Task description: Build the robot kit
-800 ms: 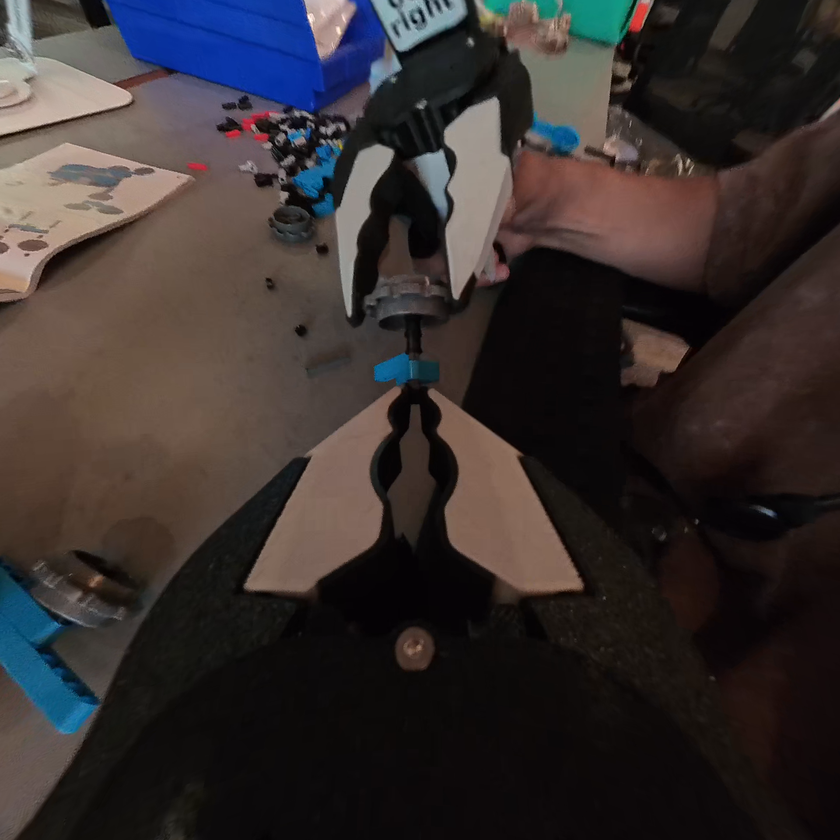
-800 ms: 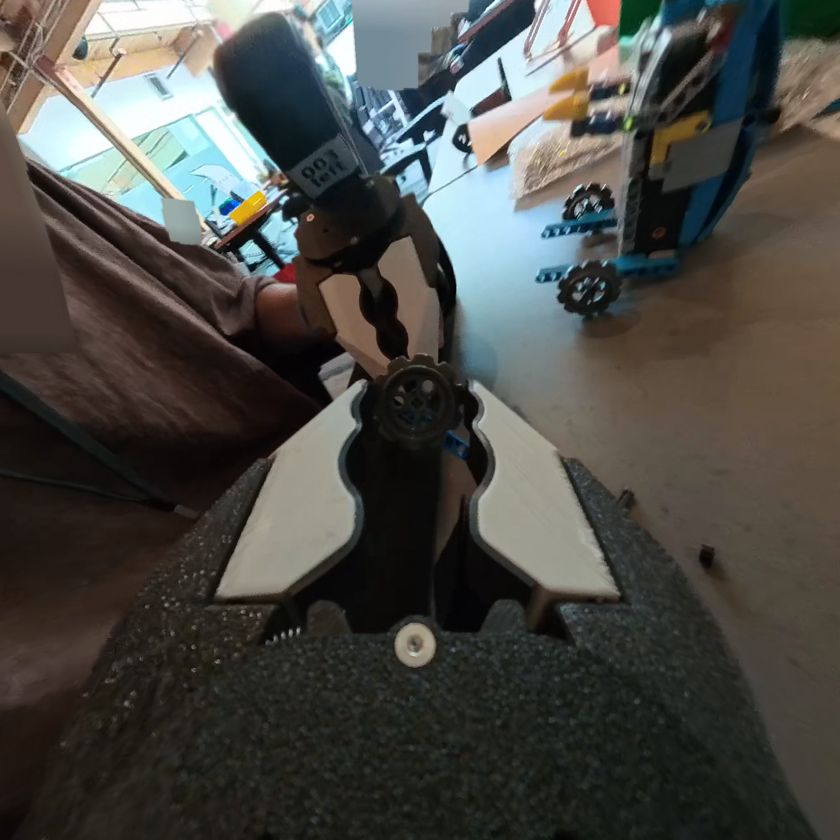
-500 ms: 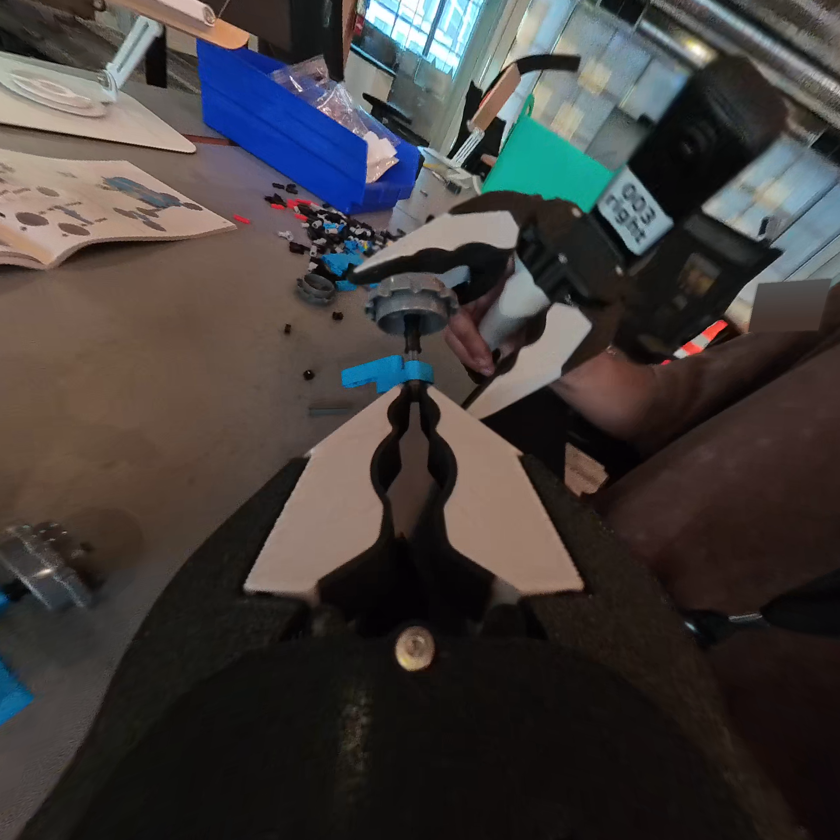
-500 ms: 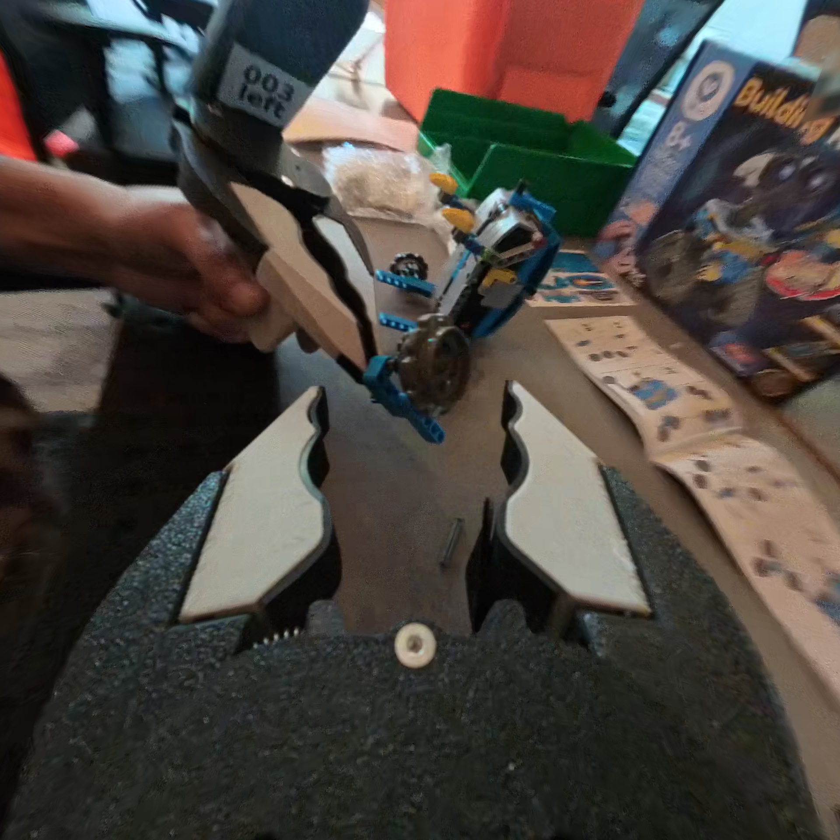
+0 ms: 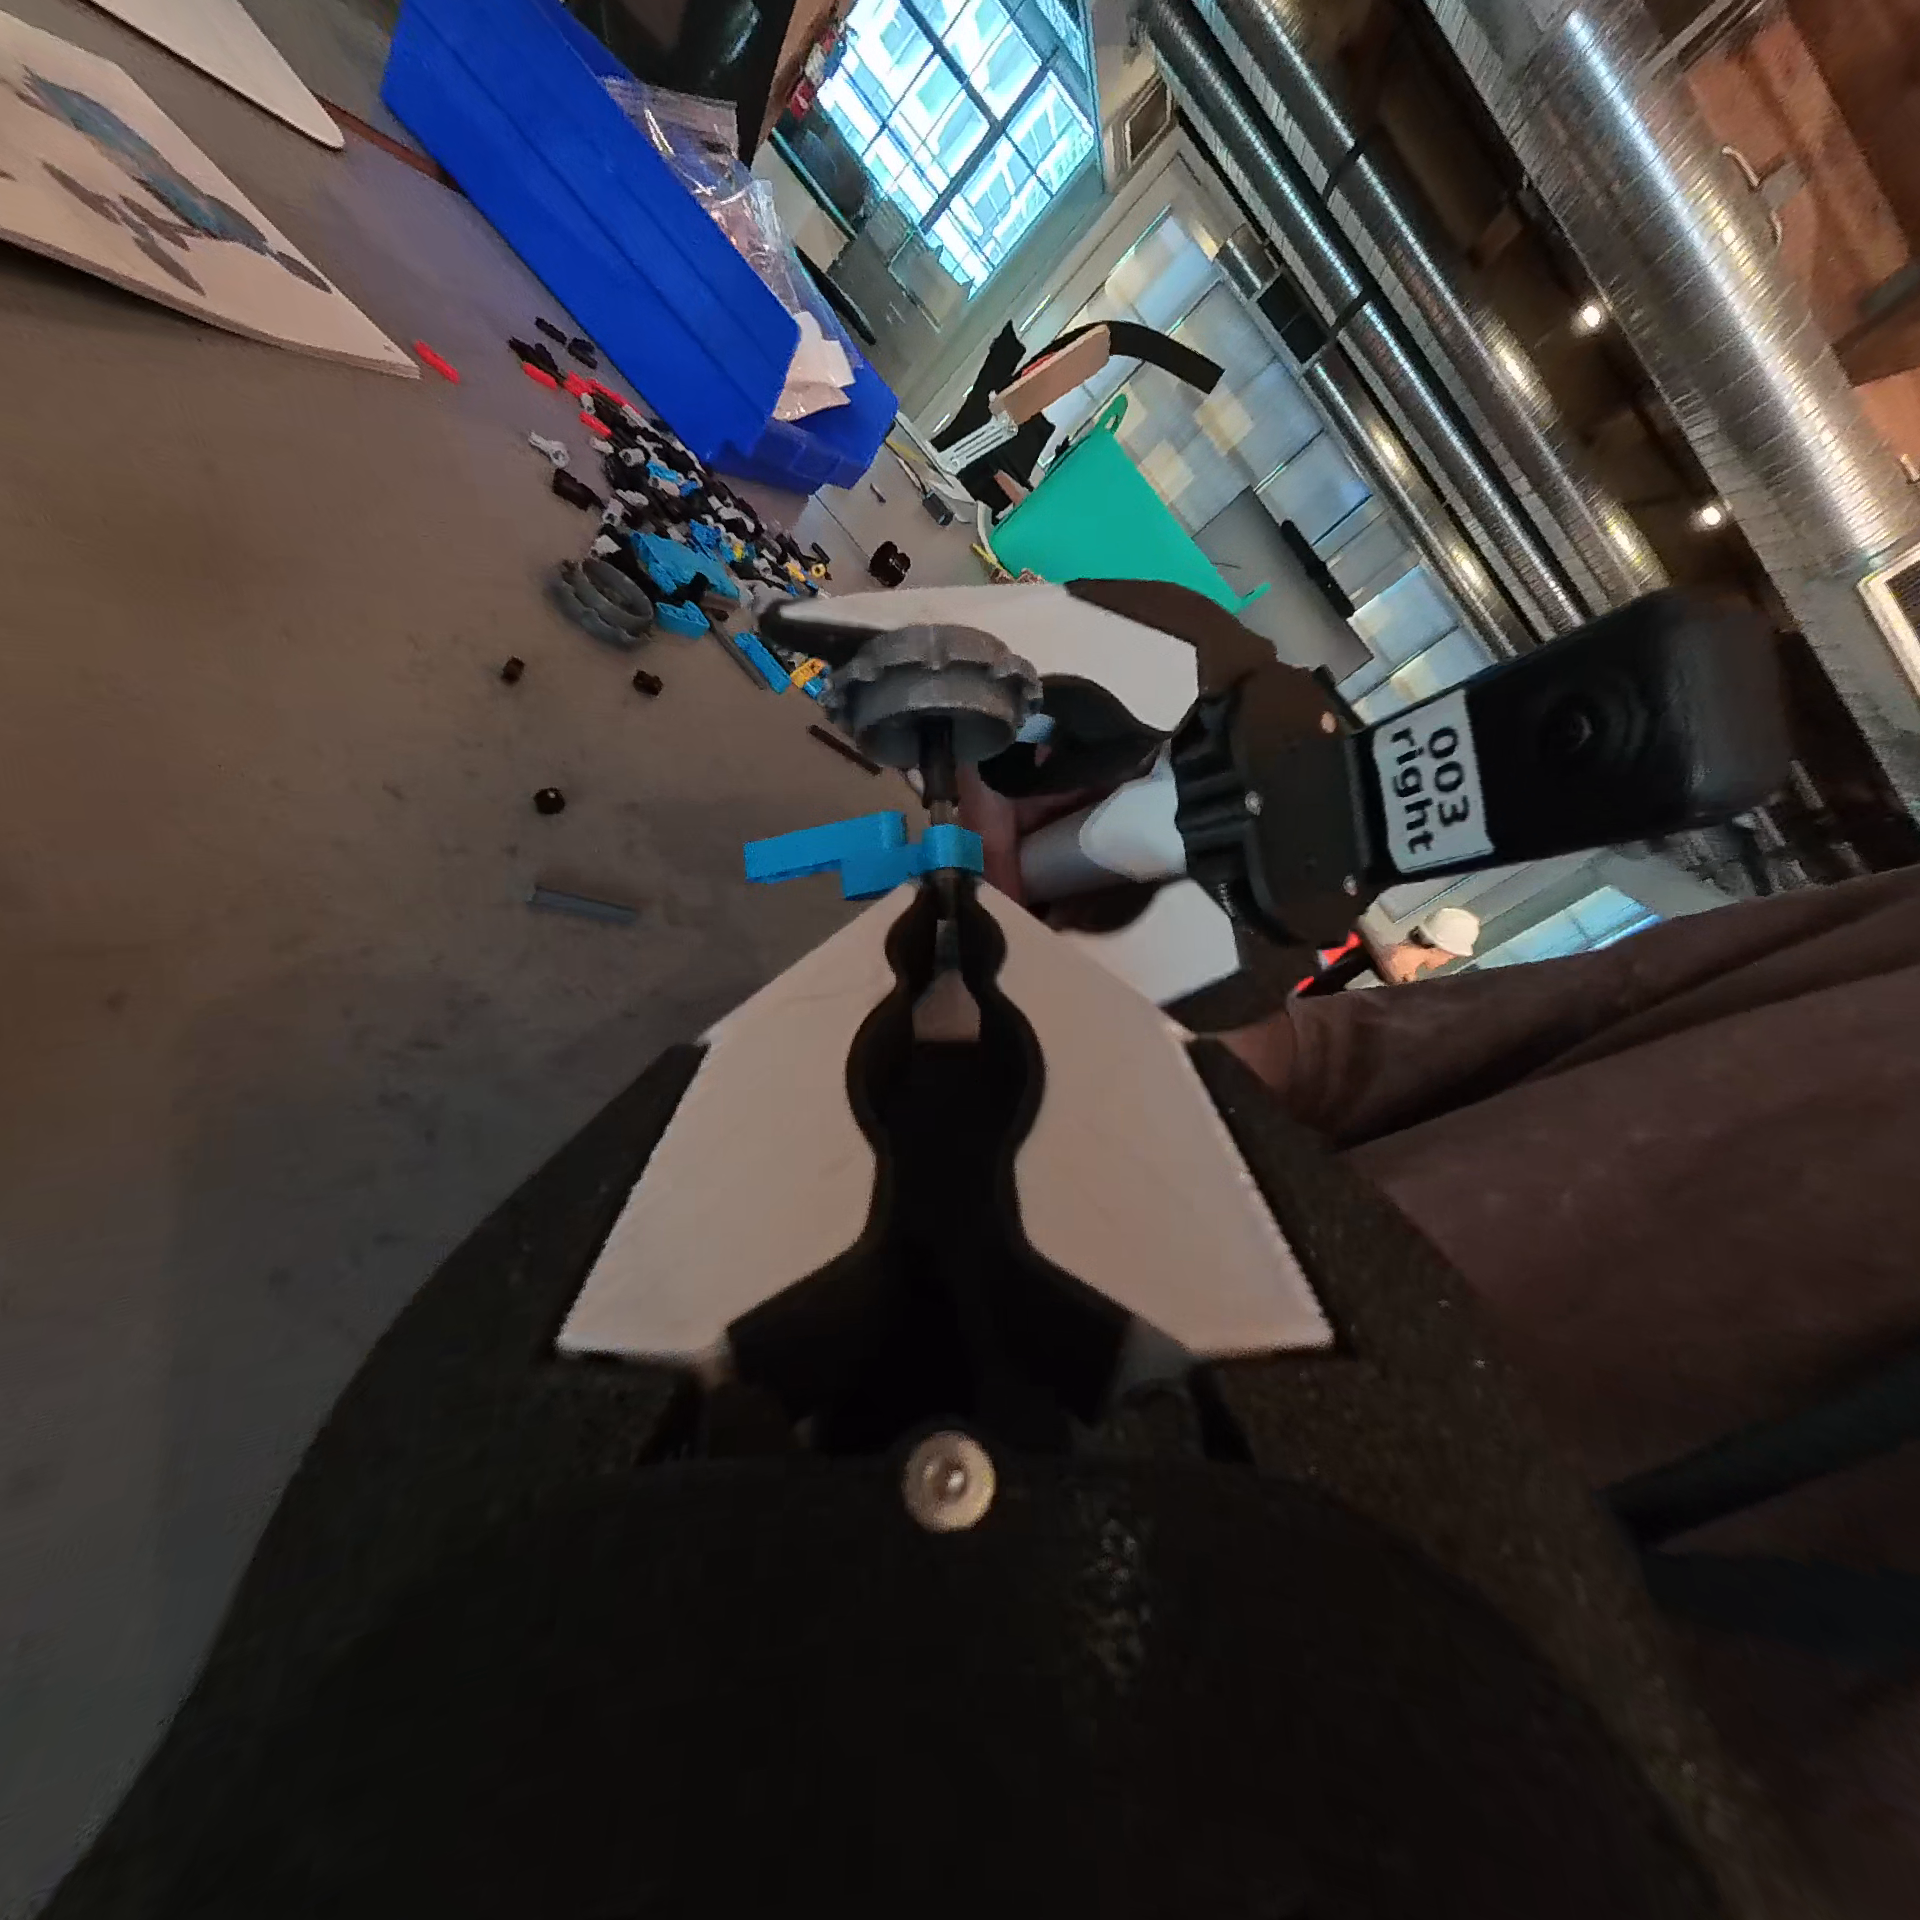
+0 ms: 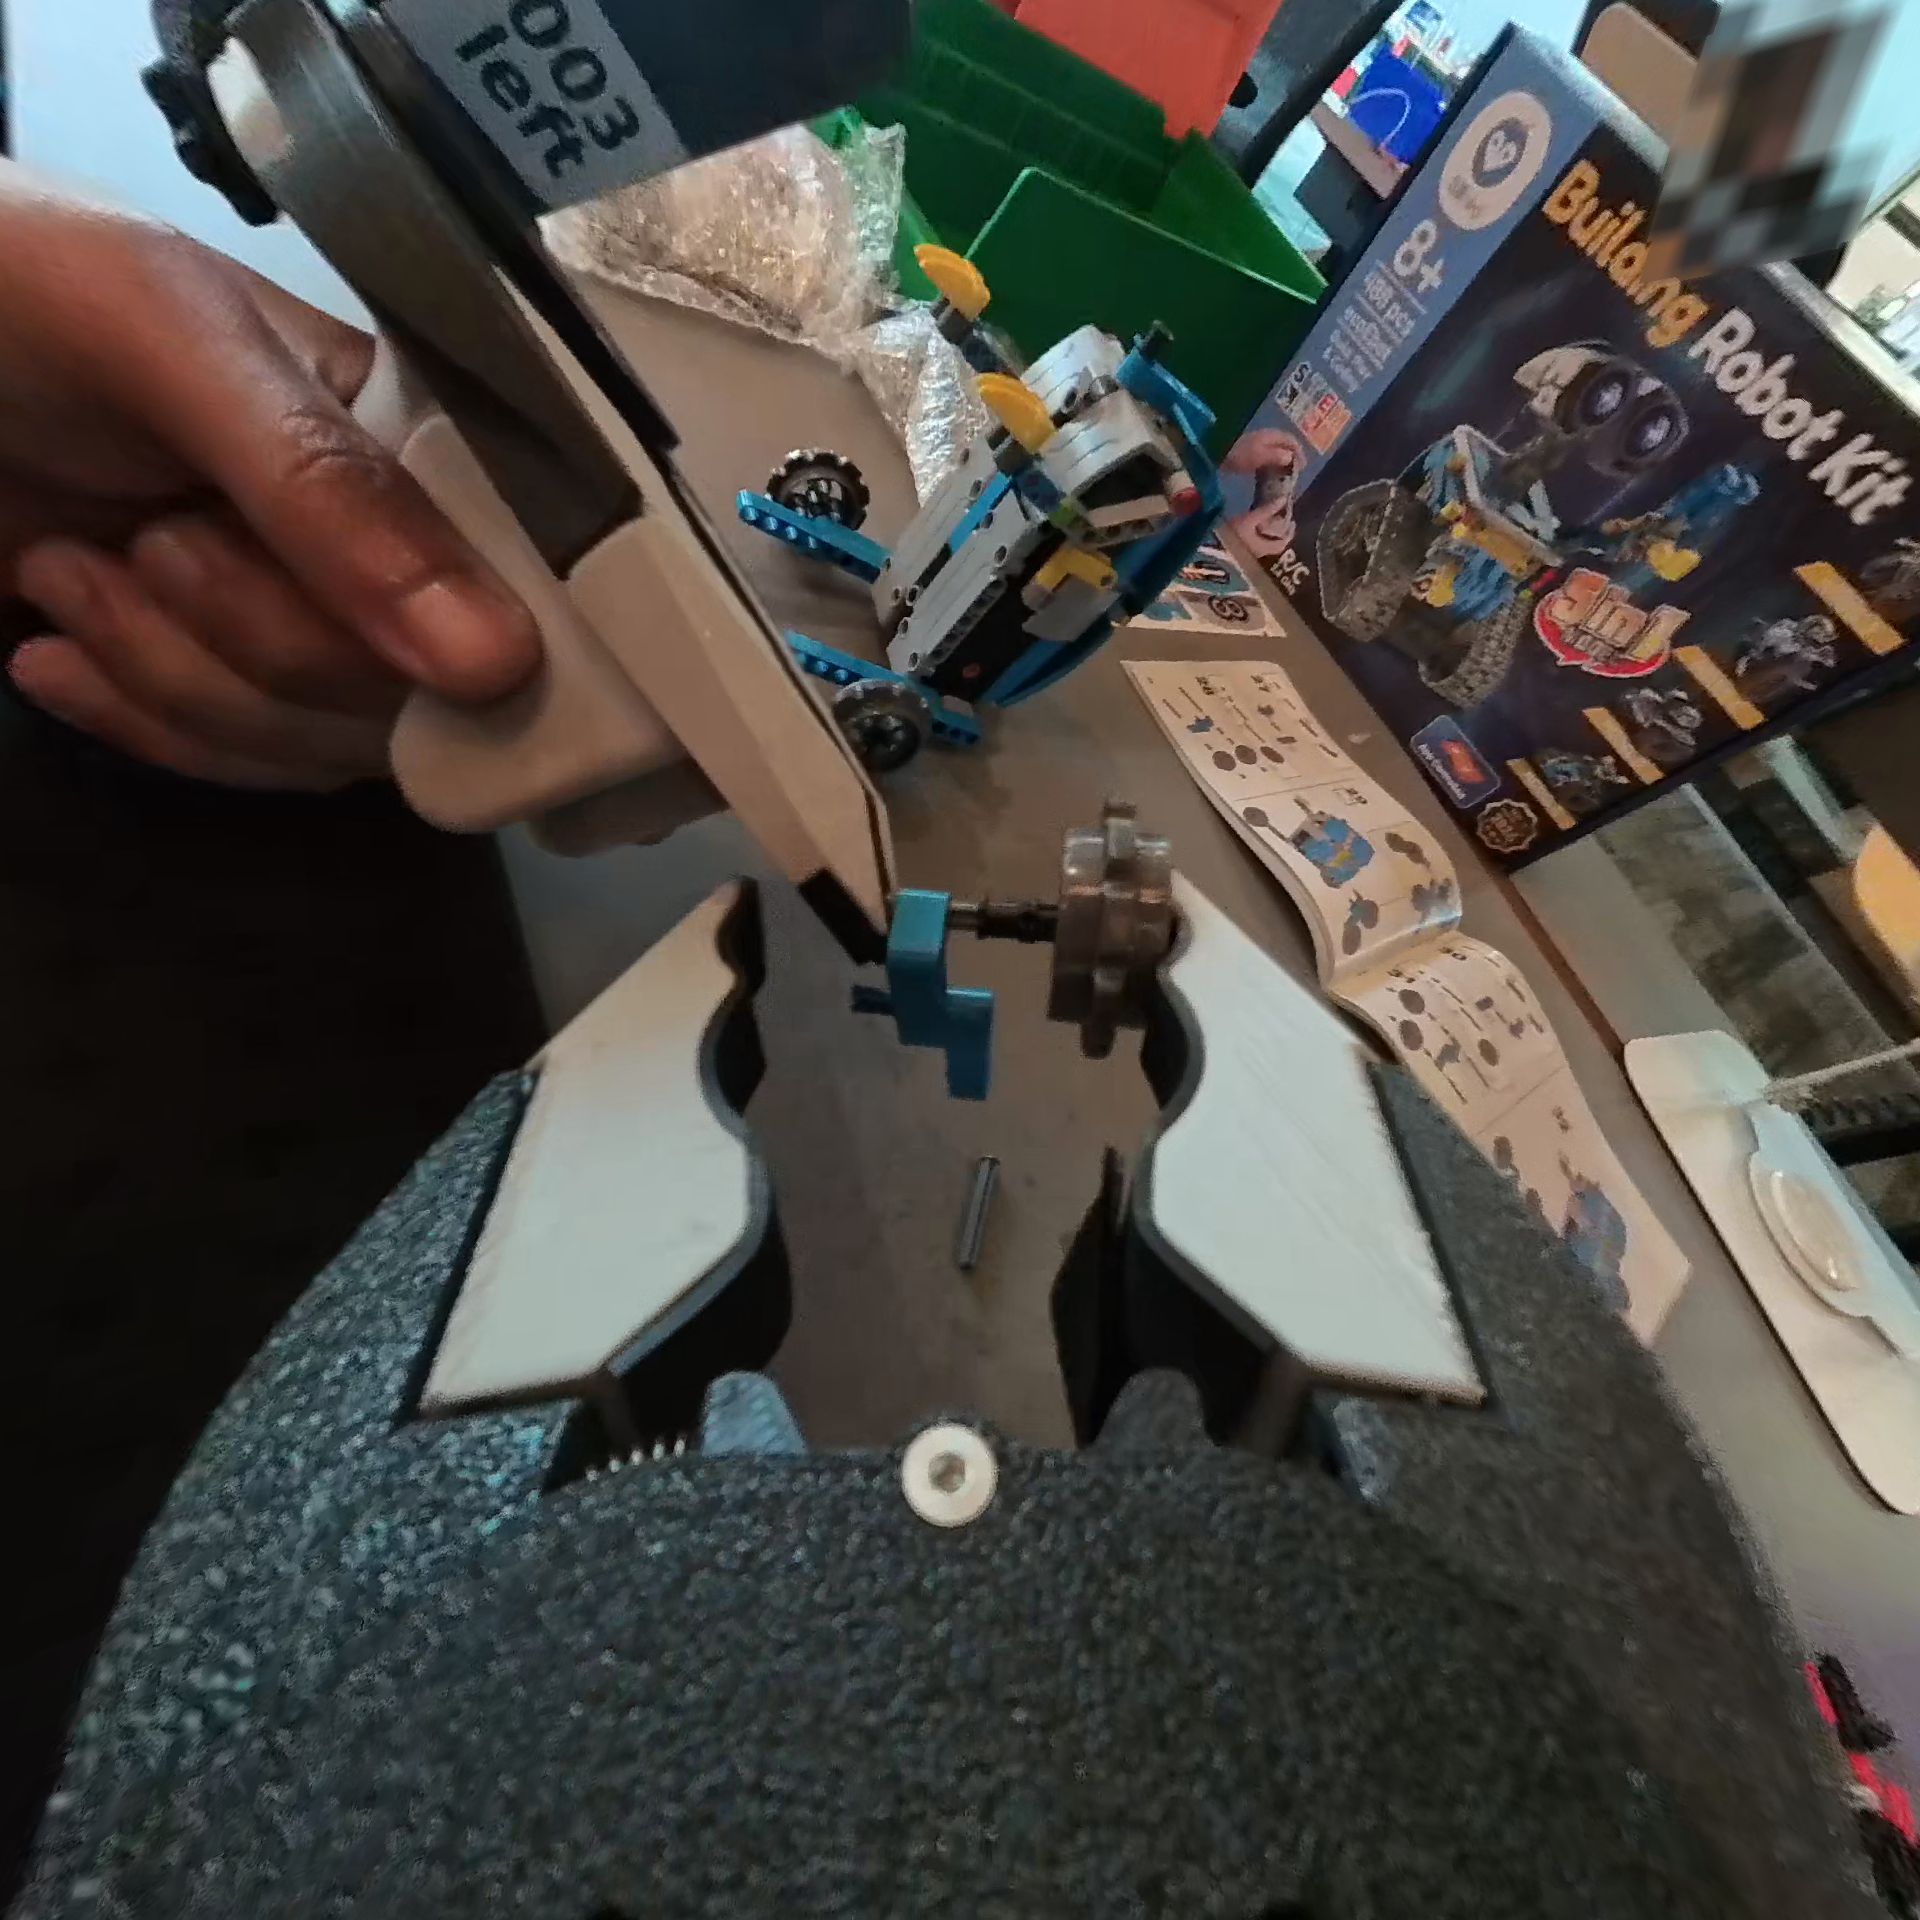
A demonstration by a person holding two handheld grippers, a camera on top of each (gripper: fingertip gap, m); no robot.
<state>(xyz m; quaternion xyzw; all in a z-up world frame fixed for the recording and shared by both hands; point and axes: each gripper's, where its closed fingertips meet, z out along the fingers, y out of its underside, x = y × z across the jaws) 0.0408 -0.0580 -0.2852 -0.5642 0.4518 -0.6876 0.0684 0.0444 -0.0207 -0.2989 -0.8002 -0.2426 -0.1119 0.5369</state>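
My left gripper (image 5: 943, 902) pinches the black axle (image 5: 940, 800), as before.
My right gripper (image 6: 961, 914) stays spread; the grey gear (image 6: 1112, 920) now touches its right finger, blue connector (image 6: 930, 987) beside, robot model (image 6: 1049, 540) beyond.

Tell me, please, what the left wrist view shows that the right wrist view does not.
Only the left wrist view shows the blue bin and the loose parts pile beside it. Only the right wrist view shows the half-built toy vehicle, the kit box and the open booklet. Both show the left gripper shut on the black axle, which carries the blue piece and grey wheel.
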